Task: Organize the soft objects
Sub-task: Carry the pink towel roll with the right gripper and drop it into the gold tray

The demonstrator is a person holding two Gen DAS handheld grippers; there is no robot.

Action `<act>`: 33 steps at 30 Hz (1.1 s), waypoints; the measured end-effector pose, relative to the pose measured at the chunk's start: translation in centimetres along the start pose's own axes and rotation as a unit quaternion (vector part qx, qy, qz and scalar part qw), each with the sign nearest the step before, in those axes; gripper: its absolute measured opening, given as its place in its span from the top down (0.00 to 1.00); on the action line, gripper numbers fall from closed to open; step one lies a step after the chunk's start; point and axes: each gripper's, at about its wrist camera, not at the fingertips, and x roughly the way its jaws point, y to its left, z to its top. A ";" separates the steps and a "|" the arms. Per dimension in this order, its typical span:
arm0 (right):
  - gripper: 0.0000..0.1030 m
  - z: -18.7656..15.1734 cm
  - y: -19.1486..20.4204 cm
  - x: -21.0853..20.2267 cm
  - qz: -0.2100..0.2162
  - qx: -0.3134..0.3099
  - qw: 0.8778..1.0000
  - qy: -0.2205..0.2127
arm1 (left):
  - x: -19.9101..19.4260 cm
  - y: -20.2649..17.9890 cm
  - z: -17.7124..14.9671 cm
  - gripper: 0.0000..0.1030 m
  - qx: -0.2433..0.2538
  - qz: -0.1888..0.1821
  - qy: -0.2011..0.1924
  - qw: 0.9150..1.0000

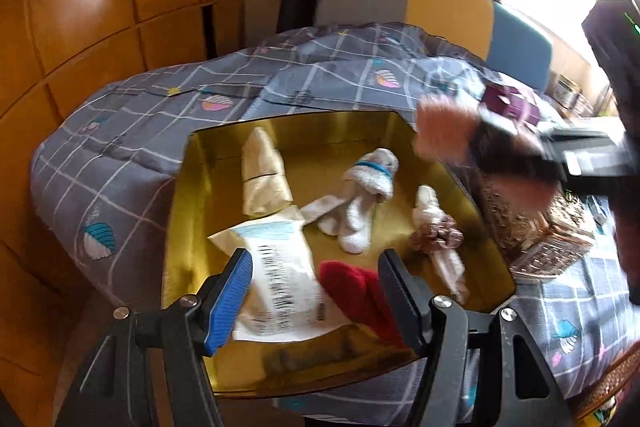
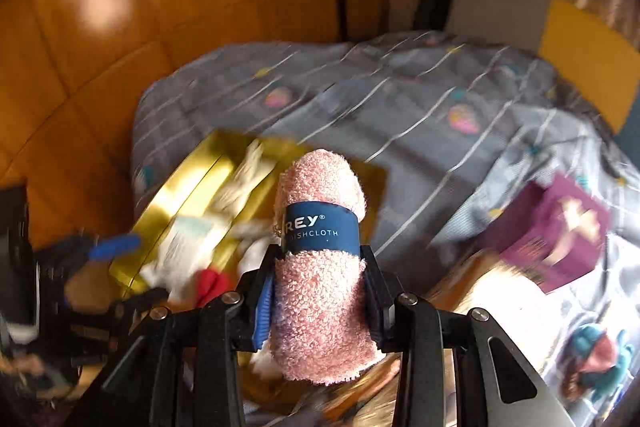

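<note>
A: The pink cloth (image 2: 320, 267) is riding in the right gripper (image 2: 320, 291). It is a fuzzy roll with a blue paper band (image 2: 320, 229) round its middle, standing upright, and the jaws are pinching it just below the band.

B: Where is it hanging?

A: In the air, at the right-hand edge of the gold tray (image 1: 182, 211). From the left camera it is showing as a pink blur (image 1: 444, 131) near the tray's far right corner. My reading: the carry-over step is under way, the drop not yet made.

B: And the left gripper (image 1: 316, 291)?

A: Spread wide and holding nothing, hovering over the tray's near end, above a white packet (image 1: 280, 279) and a red item (image 1: 352, 287).

B: What else is lying in the tray?

A: A cream bundle (image 1: 264, 175) at the back, white socks (image 1: 356, 199) in the middle, a tied white cloth (image 1: 436, 231) at the right. Bare gold floor is showing between the socks and that cloth.

B: So the next move?

A: I judge it is calling for a lowering into a bare patch, then a release. The roll is looking springy; the band should be keeping it from unrolling.

B: Surroundings?

A: The tray is sitting on a grey checked quilt (image 1: 160, 107), with a purple box (image 2: 552, 231) beyond and a woven basket (image 1: 532, 227) just beside the tray's right wall.
</note>
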 end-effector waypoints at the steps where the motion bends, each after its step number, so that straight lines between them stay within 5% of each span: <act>1: 0.63 -0.6 0.8 0.2 0.006 -0.009 1.000 0.006 | -0.1 0.2 0.0 0.36 -0.003 0.008 -0.003 1.000; 9: 0.63 -4.3 4.9 2.6 0.017 -0.045 0.998 0.047 | -1.0 1.5 0.4 0.36 -0.018 0.047 -0.029 0.998; 17: 0.62 -3.5 5.5 3.9 -0.048 -0.008 0.999 0.010 | -1.4 0.9 0.4 0.36 -0.007 0.046 -0.035 0.998; 33: 0.58 -3.4 3.9 0.9 -0.070 0.018 0.997 -0.041 | -1.5 -0.4 0.0 0.36 0.009 0.040 -0.034 0.999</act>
